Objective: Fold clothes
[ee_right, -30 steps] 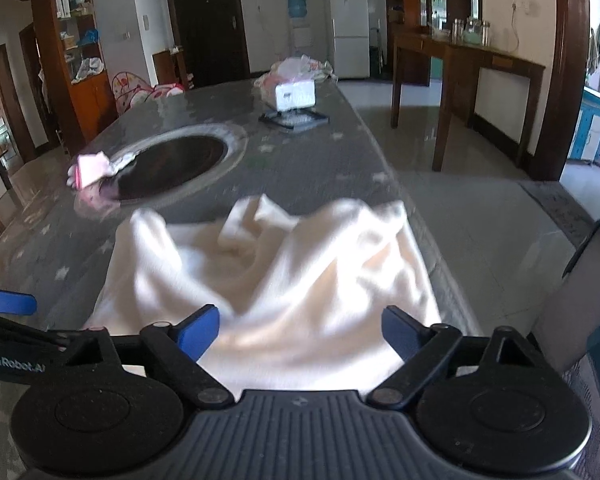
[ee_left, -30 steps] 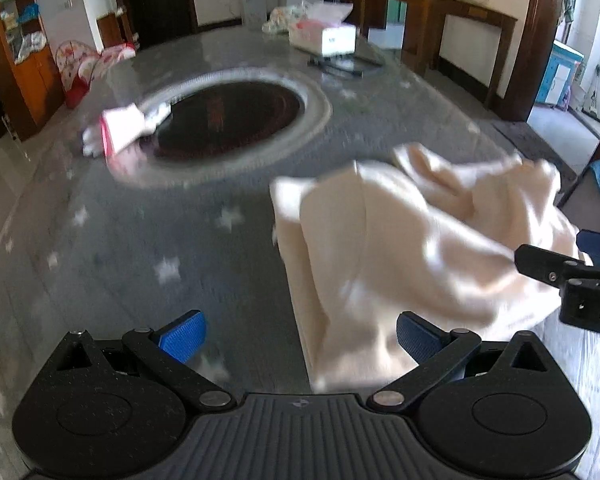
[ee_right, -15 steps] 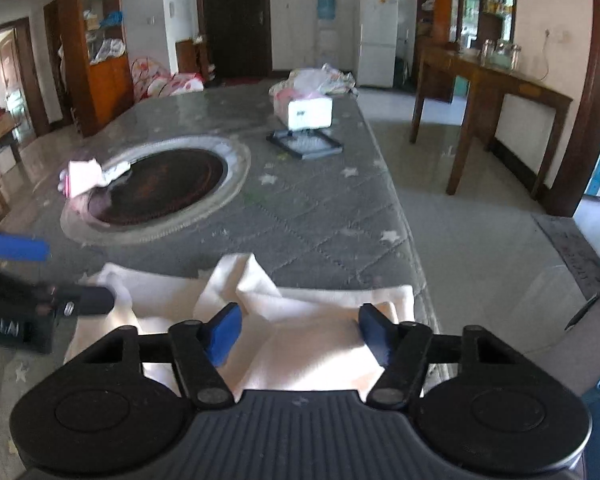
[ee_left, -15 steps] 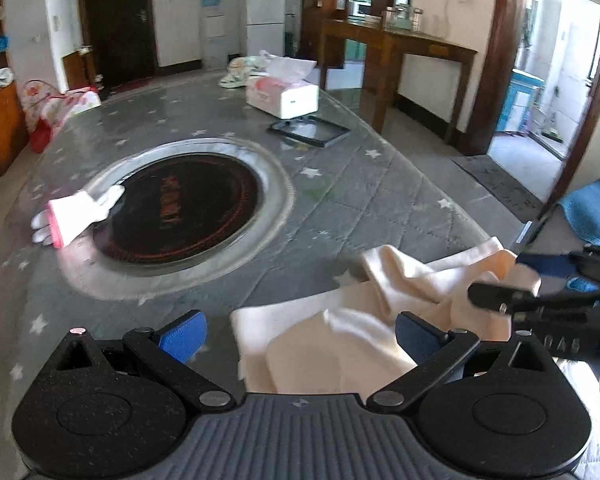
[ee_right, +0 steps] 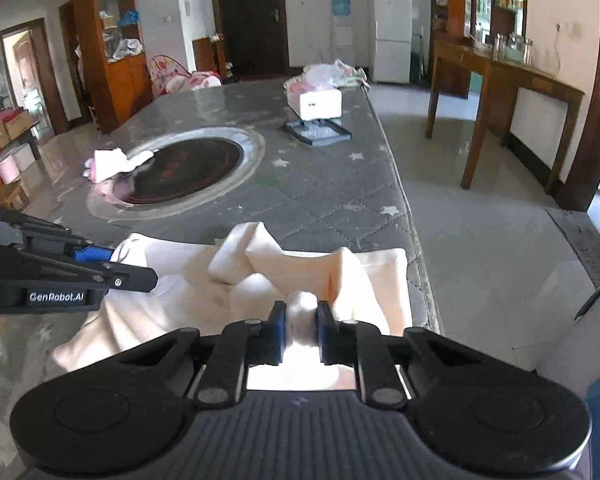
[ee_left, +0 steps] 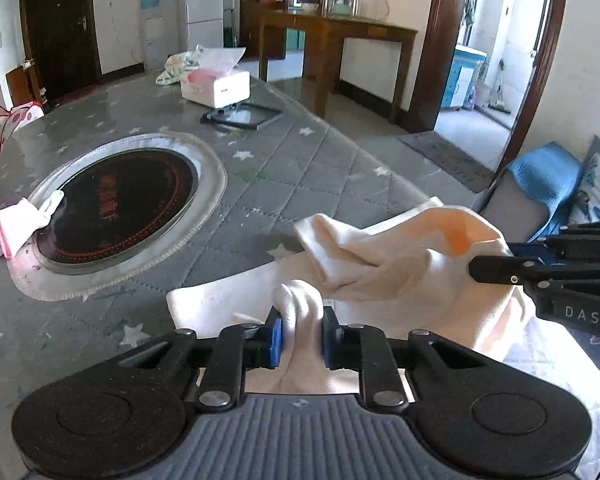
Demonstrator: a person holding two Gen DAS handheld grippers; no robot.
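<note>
A cream garment [ee_left: 384, 268] lies crumpled at the near end of the grey quilted table [ee_left: 292, 168]. My left gripper [ee_left: 301, 334] is shut on a bunched fold of its near edge. My right gripper [ee_right: 301, 330] is likewise shut on a pinch of the same cream garment [ee_right: 300, 272], further toward the table's right edge. In the left wrist view the right gripper [ee_left: 500, 258] reaches in from the right beside a raised fold. In the right wrist view the left gripper [ee_right: 112, 266] comes in from the left.
A round black cooktop [ee_left: 120, 200] is set into the table's middle, with a pink and white glove [ee_left: 16, 226] at its left rim. A tissue box [ee_left: 216, 86] and a dark tray [ee_left: 242, 117] sit further back. The table's right edge [ee_right: 412, 248] drops to tiled floor.
Both grippers were open one second ago and have since shut on the garment's near edge. The cloth was drawn toward me and bunched up, with folds lifted.
</note>
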